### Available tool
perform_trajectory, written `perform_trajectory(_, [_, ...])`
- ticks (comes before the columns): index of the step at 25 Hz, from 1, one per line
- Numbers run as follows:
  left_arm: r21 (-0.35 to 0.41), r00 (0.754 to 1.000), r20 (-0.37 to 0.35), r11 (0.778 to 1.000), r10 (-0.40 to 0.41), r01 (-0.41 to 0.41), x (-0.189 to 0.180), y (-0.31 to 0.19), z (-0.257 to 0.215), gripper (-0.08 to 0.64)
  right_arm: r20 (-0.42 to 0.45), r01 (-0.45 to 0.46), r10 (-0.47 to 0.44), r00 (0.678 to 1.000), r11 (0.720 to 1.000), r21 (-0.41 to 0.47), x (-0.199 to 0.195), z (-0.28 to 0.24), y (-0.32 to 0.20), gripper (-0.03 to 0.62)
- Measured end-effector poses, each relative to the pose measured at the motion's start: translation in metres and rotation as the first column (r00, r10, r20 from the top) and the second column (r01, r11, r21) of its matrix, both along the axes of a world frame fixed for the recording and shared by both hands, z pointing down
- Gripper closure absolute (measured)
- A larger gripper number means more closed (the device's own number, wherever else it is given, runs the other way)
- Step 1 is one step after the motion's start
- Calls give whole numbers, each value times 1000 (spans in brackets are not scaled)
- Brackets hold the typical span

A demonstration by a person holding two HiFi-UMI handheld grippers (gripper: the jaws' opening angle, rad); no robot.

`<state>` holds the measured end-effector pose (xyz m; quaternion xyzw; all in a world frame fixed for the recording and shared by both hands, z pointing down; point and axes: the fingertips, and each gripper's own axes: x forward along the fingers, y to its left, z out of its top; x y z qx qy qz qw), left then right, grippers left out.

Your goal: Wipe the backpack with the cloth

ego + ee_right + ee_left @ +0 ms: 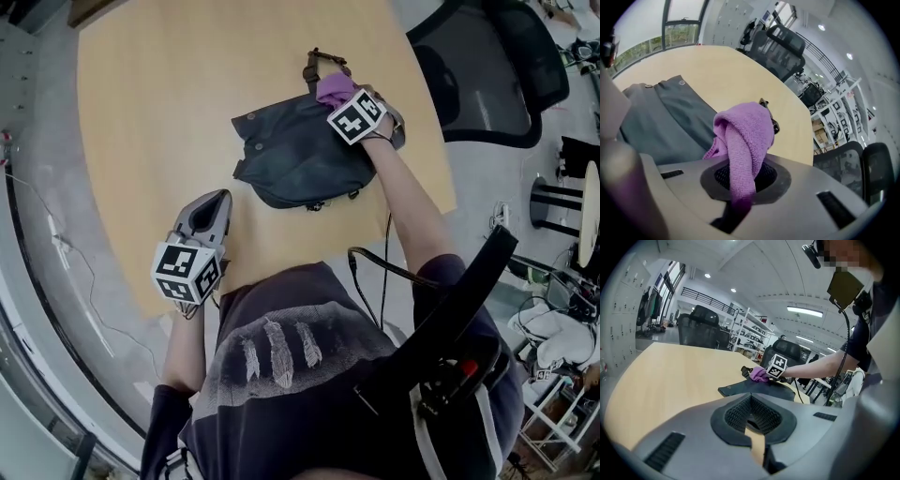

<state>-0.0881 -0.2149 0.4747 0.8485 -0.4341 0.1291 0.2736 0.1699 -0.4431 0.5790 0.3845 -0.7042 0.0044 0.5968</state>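
Backpack: the dark backpack (295, 155) lies flat on the far right part of the wooden table (141, 103). Its strap (319, 61) points away from the person.
Cloth: the purple cloth (335, 89) is bunched up on the far end of the backpack, just beside the strap, and it touches the backpack.
Right gripper: the right gripper (345, 97) pinches the cloth tight between its jaws. The cloth sticks out in front in a soft lump.
Left gripper: the left gripper (214, 208) is over the near edge of the table, well apart from the backpack. Its jaws are pressed close together with nothing between them. Only a thin slit shows the table below.
In the way: in the right gripper view, the cloth fills the middle and hides part of the backpack's far end. In the head view, the right gripper covers the spot where the cloth meets the backpack.
Around: a black office chair (497, 66) stands past the right side of the table. A black cable (370, 277) hangs by the person's right arm. White shelves (750, 333) stand far back in the room.
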Motion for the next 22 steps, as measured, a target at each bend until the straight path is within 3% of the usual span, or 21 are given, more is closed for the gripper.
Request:
perform_trajectory(7, [-3, 1000, -24, 1000, -14, 14, -15, -4, 2, 552, -77, 107, -114, 991, 990, -92, -54, 18, 19, 558])
perform_trajectory(22, [-20, 998, -61, 999, -34, 32, -39, -7, 15, 552, -71, 174, -180, 981, 981, -84, -132, 22, 37, 563])
